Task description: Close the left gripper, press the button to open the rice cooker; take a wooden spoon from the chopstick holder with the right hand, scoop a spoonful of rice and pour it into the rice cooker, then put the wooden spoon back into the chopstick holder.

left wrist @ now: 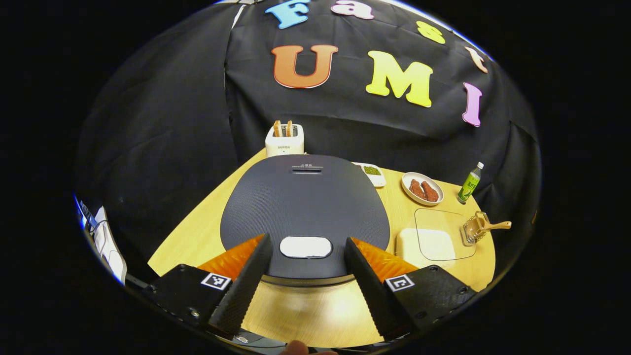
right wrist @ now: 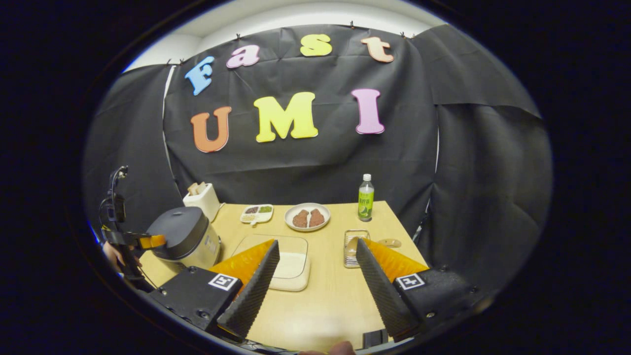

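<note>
The dark grey rice cooker [left wrist: 304,207] stands close in front of me in the left gripper view, lid down, with its white button [left wrist: 305,246] at the near edge. My left gripper [left wrist: 308,239] is open, one finger on each side of the button, hovering just above it. A wire chopstick holder [left wrist: 473,228] with the wooden spoon [left wrist: 495,226] lying in it sits at the far right. In the right gripper view my right gripper [right wrist: 318,244] is open and holds nothing, above the table's near side. The chopstick holder [right wrist: 356,246] lies just beyond its right finger, and the rice cooker [right wrist: 185,236] is to the left.
A square rice container [right wrist: 291,264] with a clear lid sits between cooker and holder. Farther back are a plate of meat [right wrist: 307,217], a green bottle [right wrist: 365,197], a small divided tray [right wrist: 257,213] and a white toaster [right wrist: 202,197]. A hand holds the left gripper [right wrist: 148,241] beside the cooker.
</note>
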A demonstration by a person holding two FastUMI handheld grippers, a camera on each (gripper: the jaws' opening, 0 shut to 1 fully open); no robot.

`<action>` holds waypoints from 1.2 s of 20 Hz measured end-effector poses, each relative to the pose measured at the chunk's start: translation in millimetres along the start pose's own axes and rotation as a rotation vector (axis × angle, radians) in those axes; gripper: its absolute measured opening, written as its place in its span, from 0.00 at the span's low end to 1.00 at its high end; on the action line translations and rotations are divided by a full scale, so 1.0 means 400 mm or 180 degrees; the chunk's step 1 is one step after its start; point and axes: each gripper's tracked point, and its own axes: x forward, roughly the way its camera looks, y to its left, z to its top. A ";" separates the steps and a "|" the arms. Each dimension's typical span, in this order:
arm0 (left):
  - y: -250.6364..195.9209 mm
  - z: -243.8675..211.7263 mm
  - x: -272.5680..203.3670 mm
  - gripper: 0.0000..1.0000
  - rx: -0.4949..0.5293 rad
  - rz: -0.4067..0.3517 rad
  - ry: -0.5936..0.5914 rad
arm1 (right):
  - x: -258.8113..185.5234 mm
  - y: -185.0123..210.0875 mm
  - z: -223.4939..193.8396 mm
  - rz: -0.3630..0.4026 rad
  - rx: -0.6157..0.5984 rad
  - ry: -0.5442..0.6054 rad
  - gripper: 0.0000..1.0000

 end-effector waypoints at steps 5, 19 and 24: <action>-0.003 0.016 0.003 0.97 0.0008 0.0108 -0.0095 | -0.002 -0.045 0.015 -0.0019 0.0004 -0.0036 0.99; -0.156 0.250 -0.323 0.95 -0.0096 -0.0326 -0.1103 | -0.115 -0.072 0.129 -0.0179 0.0048 -0.0518 0.99; -0.162 0.239 -0.530 0.95 -0.0015 -0.0558 -0.1352 | -0.278 0.024 0.142 -0.0184 0.0052 -0.0697 1.00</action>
